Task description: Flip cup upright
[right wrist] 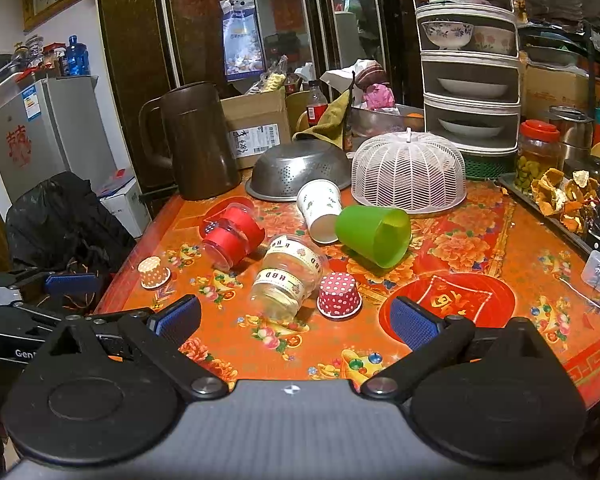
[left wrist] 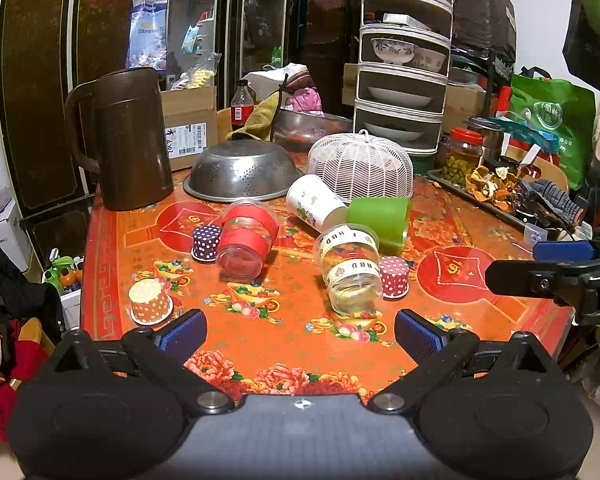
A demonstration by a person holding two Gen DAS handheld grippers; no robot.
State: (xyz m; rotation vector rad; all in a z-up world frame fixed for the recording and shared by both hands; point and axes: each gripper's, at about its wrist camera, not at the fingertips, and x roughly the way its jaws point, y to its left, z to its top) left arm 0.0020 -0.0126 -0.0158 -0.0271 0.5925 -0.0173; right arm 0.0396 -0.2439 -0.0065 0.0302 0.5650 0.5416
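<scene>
On the left of the table a small orange dotted paper cup stands upside down. Next, a purple dotted cup touches a clear cup with red bands, which lies on its side. In the middle a clear cup with HBD tape lies on its side, beside an upside-down red dotted cup. Behind them a white paper cup and a green cup lie on their sides. The left gripper is wide open and holds nothing. The right gripper is wide open too, also holding nothing.
</scene>
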